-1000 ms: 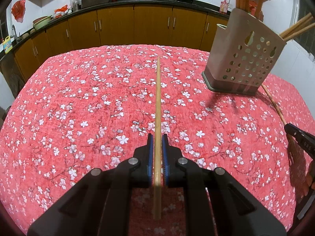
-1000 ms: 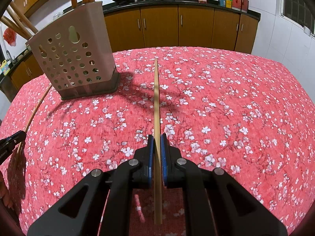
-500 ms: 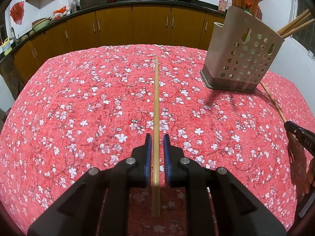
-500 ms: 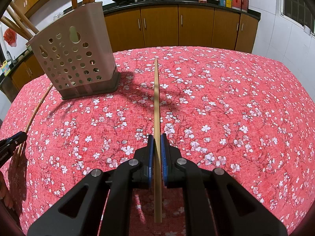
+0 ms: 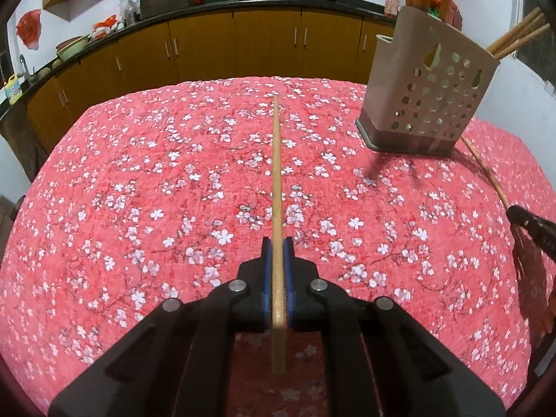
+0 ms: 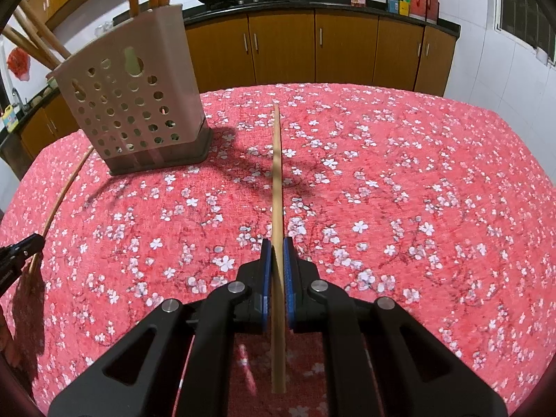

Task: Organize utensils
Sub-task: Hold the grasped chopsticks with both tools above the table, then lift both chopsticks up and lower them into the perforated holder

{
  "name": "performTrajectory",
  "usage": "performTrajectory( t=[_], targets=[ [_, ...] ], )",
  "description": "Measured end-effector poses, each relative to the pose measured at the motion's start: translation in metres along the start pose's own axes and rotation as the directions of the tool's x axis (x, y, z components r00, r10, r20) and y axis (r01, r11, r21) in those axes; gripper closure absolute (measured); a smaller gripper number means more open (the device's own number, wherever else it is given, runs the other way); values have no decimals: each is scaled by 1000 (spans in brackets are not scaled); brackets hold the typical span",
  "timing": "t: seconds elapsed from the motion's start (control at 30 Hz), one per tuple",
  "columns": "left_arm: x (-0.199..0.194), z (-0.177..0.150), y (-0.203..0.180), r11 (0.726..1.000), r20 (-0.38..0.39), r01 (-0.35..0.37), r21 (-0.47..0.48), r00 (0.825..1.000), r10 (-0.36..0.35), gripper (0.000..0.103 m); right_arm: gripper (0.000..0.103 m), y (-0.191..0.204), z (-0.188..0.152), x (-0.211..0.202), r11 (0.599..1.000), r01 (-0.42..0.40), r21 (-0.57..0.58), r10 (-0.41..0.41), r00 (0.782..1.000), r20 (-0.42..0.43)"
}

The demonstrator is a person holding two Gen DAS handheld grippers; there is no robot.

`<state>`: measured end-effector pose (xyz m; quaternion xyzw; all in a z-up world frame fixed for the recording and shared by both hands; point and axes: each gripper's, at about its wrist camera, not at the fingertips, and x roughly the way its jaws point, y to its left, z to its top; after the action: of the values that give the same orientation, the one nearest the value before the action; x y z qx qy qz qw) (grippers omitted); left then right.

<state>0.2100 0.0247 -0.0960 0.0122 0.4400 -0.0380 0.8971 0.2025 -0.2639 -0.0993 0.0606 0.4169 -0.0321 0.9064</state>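
My left gripper (image 5: 277,243) is shut on a wooden chopstick (image 5: 276,173) that points forward above the red floral tablecloth. My right gripper (image 6: 277,243) is shut on a second wooden chopstick (image 6: 277,173), also pointing forward. A beige perforated utensil holder (image 5: 429,93) with several chopsticks in it stands at the far right in the left wrist view, and it is at the far left in the right wrist view (image 6: 132,104). The right gripper's tip (image 5: 528,226) shows at the left view's right edge, and the left gripper's tip (image 6: 21,248) at the right view's left edge.
The table (image 5: 139,191) is covered with a red cloth with white blossoms. Brown kitchen cabinets (image 5: 264,45) with a black counter, woks and bottles stand behind it. A window (image 6: 524,10) is at the right.
Both grippers have lifted slightly and drawn nearer the holder, which looks larger and closer in the right wrist view. Both chopsticks stay gripped.
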Motion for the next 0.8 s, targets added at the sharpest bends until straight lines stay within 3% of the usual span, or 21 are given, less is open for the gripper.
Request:
performTrajectory(
  t=[0.33, 0.57, 0.8],
  targets=[
    [-51, 19, 11, 999, 117, 36, -16, 993, -34, 95, 95, -4, 23, -73, 1000, -22, 13, 19, 980, 199],
    [-97, 41, 15, 996, 246, 84, -25, 966, -75, 95, 95, 1, 41, -110, 999, -37, 15, 30, 949, 314],
    [-130, 58, 9, 992, 341, 121, -23, 934, -106, 95, 95, 4, 49, -125, 999, -54, 9, 47, 931, 362]
  ],
)
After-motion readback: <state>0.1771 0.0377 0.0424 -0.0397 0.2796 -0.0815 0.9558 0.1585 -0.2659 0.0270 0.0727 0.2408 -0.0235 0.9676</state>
